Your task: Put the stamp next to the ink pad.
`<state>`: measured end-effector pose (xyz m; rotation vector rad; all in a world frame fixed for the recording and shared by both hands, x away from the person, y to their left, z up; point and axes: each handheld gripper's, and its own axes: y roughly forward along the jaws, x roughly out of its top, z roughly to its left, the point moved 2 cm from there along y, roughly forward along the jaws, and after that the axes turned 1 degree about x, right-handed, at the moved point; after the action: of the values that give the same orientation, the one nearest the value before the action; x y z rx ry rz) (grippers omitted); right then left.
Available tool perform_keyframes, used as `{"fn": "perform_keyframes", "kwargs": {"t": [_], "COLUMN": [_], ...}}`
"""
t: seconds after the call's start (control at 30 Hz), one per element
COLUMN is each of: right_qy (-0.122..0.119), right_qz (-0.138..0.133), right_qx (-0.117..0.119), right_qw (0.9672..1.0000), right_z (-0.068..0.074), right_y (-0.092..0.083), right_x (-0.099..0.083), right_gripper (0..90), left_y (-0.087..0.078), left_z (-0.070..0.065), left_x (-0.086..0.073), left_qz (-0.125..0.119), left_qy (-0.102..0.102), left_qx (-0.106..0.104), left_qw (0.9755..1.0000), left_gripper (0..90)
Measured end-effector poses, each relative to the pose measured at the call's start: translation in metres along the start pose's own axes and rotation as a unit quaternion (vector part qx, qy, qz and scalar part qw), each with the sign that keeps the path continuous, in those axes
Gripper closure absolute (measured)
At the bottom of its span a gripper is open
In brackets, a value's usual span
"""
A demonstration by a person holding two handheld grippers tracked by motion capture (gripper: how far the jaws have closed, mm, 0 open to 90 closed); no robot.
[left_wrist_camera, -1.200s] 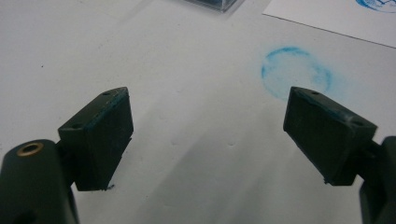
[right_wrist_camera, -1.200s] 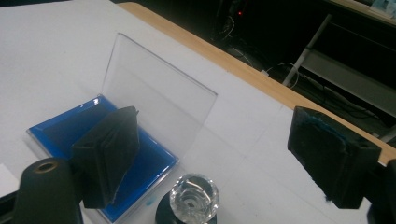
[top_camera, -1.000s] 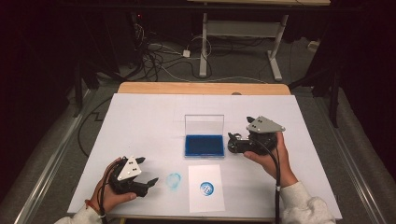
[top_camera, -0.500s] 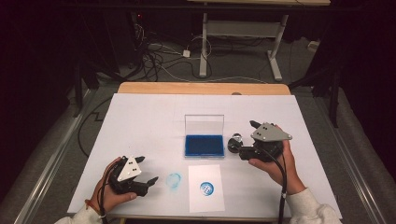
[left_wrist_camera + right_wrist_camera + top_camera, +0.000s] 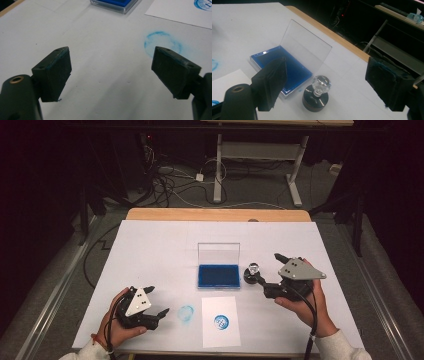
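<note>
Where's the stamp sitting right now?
The stamp stands upright on the table in the high view, just right of the open blue ink pad, with the open right gripper close beside it.

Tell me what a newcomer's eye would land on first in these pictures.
First the open ink pad, bright blue in the middle of the white table, its clear lid upright. Just right of it stands a round black stamp with a crystal-like knob, the right gripper open beside it. Nearer the person lie a white sheet with a blue print and a blue ring smudge on the table.
</note>
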<state>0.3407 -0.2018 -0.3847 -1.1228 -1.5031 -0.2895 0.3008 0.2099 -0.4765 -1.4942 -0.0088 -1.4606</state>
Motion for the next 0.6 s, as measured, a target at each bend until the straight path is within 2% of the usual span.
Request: {"fn": "perform_keyframes", "kwargs": {"t": [0.37, 0.6], "right_qy": [-0.004, -0.017], "right_qz": [0.0, 0.002], "right_qx": [-0.004, -0.012], "right_qw": [1.0, 0.9998], "right_z": [0.003, 0.003], "right_y": [-0.011, -0.015], "right_x": [-0.014, -0.028], "right_gripper": [18.4, 18.3], "left_y": [0.0, 0.001], "left_z": [-0.001, -0.002], "left_x": [0.001, 0.001], "left_qz": [-0.004, -0.001], "left_qy": [0.005, 0.009], "left_qx": [0.003, -0.001], "left_qw": [1.0, 1.0], "left_gripper": [15.9, 15.9]}}
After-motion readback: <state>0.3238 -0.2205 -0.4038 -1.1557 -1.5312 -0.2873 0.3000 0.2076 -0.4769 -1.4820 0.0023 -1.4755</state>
